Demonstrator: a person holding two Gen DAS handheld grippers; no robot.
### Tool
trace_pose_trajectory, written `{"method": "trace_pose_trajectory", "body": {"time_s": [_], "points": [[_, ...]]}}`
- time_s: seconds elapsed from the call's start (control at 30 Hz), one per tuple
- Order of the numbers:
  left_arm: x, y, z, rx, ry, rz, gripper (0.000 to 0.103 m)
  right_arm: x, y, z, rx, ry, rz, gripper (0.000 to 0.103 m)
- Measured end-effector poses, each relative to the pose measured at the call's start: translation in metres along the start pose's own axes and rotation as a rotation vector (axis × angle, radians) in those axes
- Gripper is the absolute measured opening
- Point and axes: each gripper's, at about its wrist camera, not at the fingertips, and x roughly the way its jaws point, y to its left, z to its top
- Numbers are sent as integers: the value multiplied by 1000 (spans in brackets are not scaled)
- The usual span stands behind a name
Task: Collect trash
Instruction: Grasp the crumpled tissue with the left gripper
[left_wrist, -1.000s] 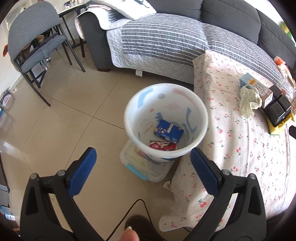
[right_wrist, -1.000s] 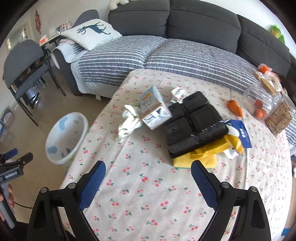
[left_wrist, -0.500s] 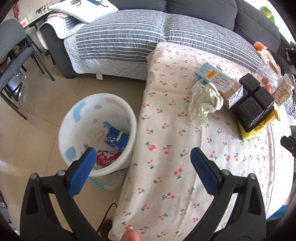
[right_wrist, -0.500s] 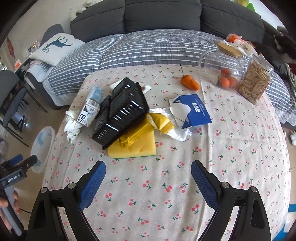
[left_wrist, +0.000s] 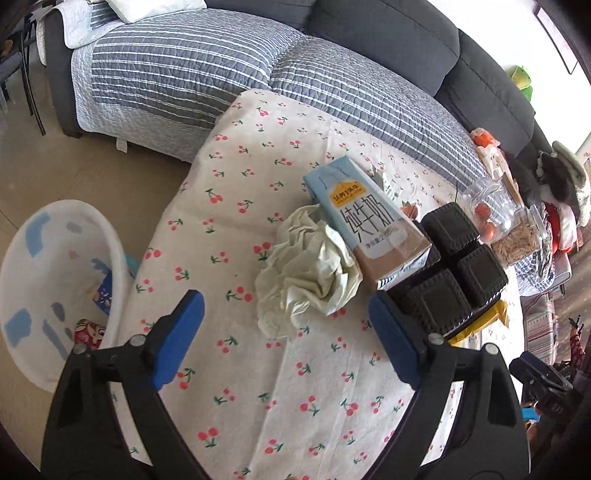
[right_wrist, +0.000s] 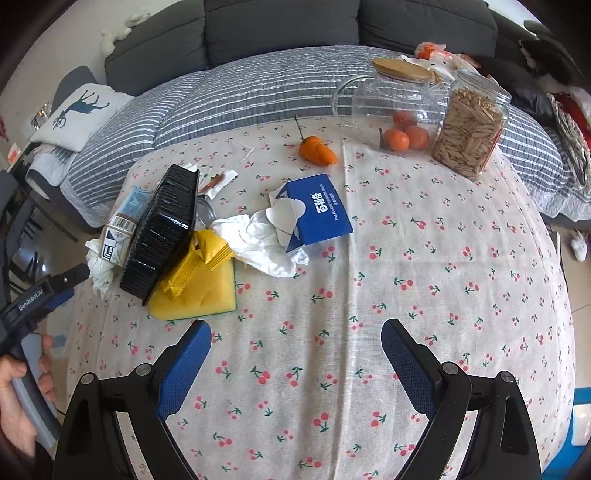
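Our left gripper (left_wrist: 286, 317) spread wide, nothing between the blue pads, hanging over the cherry-print tablecloth (left_wrist: 236, 369) and aimed at the crumpled paper wad (left_wrist: 308, 280), which lies just ahead of the fingertips and touches the milk carton (left_wrist: 364, 218) lying on its side behind it. Carton leans against the black tray (left_wrist: 454, 266). Waste bin (left_wrist: 48, 266) off the table's edge to our left, on the floor, with a few wrappers inside. We judge the wad light, soft and springy: it should crush under the pads, so take it across its bulky middle, not a loose flap. Carton looks stiff-sided, probably empty and light; a grip across its narrow faces would suit, though the coated surface may slide. Our right gripper (right_wrist: 295, 356) likewise wide and empty, over bare cloth, well apart from the white tissue (right_wrist: 258, 243) tucked under the blue packet (right_wrist: 317, 214). Tissue flimsy; pinch it at the bunched centre.
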Motion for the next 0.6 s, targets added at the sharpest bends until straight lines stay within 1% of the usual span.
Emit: {"method": "trace_pose_trajectory", "body": {"time_s": [0.03,0.1,0.17,0.23,0.27,0.3,0.33,0.4,0.5,0.53,0.6], "points": [[3,-1,1,-8,-3,-10,85,1,-1,1,2,1,-1,95],[10,-1,4,-22,-2,-28,78,2,-3,1,3,3,-3,95],[16,-1,5,-31,3,-41,72,3,-4,2,3,7,-3,95],[19,-2,6,-46,-2,-63,70,3,-4,3,3,9,-1,95],[20,-2,7,-53,-3,-76,65,3,-4,3,3,9,-1,95],[21,-2,7,-59,-3,-93,57,3,-4,4,2,9,0,95],[22,-3,8,-63,1,-111,54,3,-3,4,2,8,0,95],[22,-6,8,-61,9,-132,42,2,-2,4,1,6,0,95],[22,-10,8,-38,15,-140,33,2,0,4,-1,4,2,95],[22,-11,8,-29,17,-141,31,2,0,4,-2,4,2,95],[19,-13,7,-12,16,-131,24,2,2,5,-3,3,2,95]]}}
